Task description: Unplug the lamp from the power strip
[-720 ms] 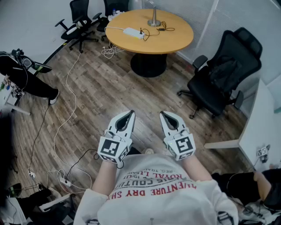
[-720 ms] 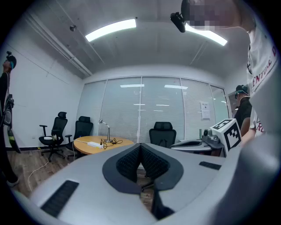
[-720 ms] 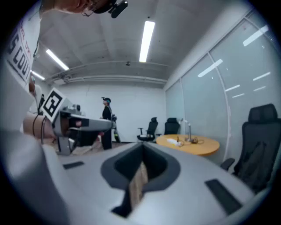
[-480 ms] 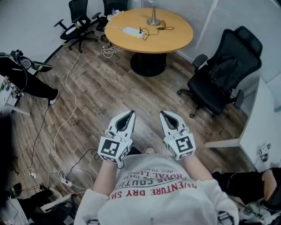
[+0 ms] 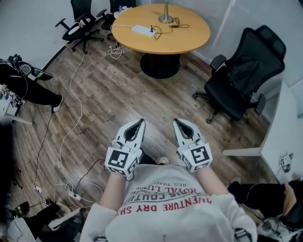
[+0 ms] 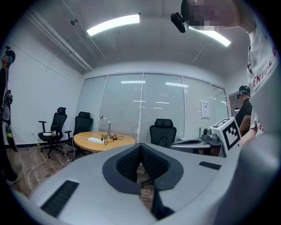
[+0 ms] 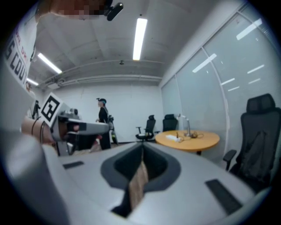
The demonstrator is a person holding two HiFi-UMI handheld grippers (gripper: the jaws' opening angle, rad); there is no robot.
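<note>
Distance explains the hold: left gripper [image 5: 140,122] and right gripper [image 5: 176,122] rest at the waist, jaws pressed together and empty (nothing in reach), while lamp [image 5: 165,14] and power strip [image 5: 141,31] sit well ahead on the table [image 5: 189,42], apparently not yet unplugged.

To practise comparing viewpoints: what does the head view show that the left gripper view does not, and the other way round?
Head view only: the cube on the left gripper, and the cable tangle on the floor. Left gripper view only: the ceiling lights and the glass wall. Both: the table with the lamp and power strip on it, and the right gripper.
</note>
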